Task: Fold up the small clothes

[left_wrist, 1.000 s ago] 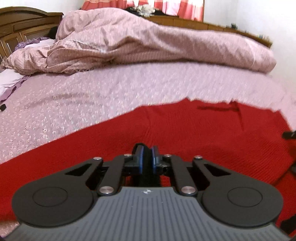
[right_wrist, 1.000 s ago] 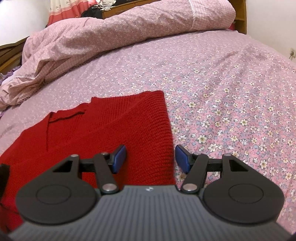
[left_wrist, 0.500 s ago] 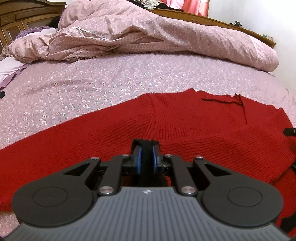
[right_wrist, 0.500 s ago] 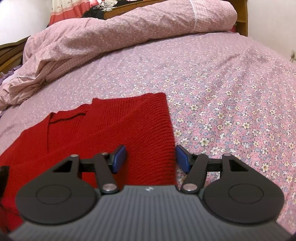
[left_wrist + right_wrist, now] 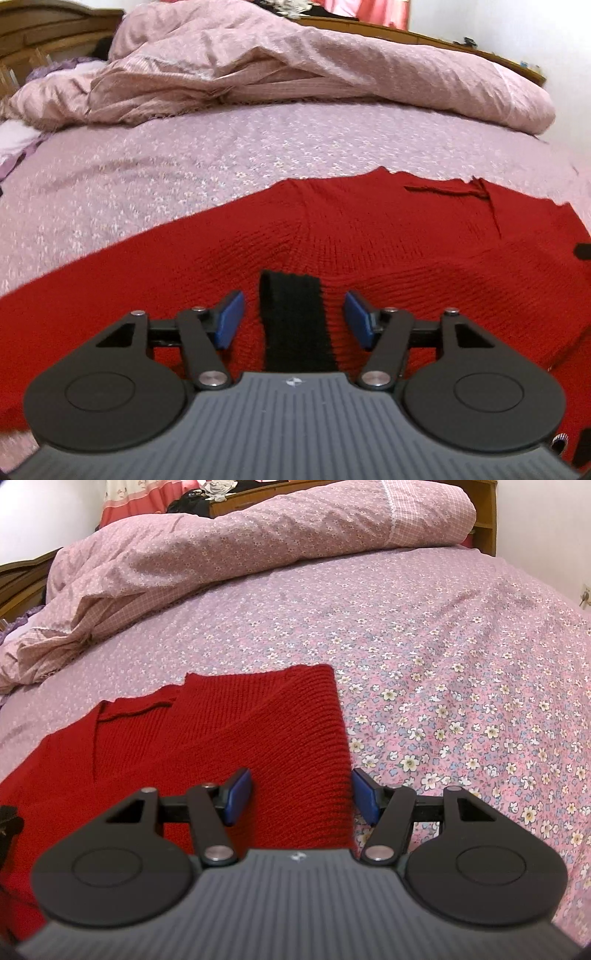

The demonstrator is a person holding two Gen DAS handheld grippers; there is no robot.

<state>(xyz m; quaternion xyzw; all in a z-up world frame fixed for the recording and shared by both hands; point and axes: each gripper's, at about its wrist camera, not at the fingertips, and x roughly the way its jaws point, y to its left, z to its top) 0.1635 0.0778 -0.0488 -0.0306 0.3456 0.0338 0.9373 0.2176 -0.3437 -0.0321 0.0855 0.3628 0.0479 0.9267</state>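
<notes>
A red knitted sweater (image 5: 369, 236) lies flat on the bed, its neckline at the far right in the left wrist view. A sleeve is folded across its body, ending in a black cuff (image 5: 291, 317). My left gripper (image 5: 293, 321) is open, its blue pads on either side of the black cuff without holding it. In the right wrist view the sweater (image 5: 229, 746) has a straight folded right edge. My right gripper (image 5: 301, 795) is open over that edge, with red knit between the pads.
A floral pink bedsheet (image 5: 461, 672) covers the bed. A bunched pink duvet (image 5: 295, 70) lies along the far side. A wooden headboard (image 5: 44, 40) stands at the far left. A wall socket (image 5: 583, 597) is at the right.
My left gripper has opened and released the black cuff, which now lies on the sweater between its pads. The right gripper has stayed open and hardly moved.
</notes>
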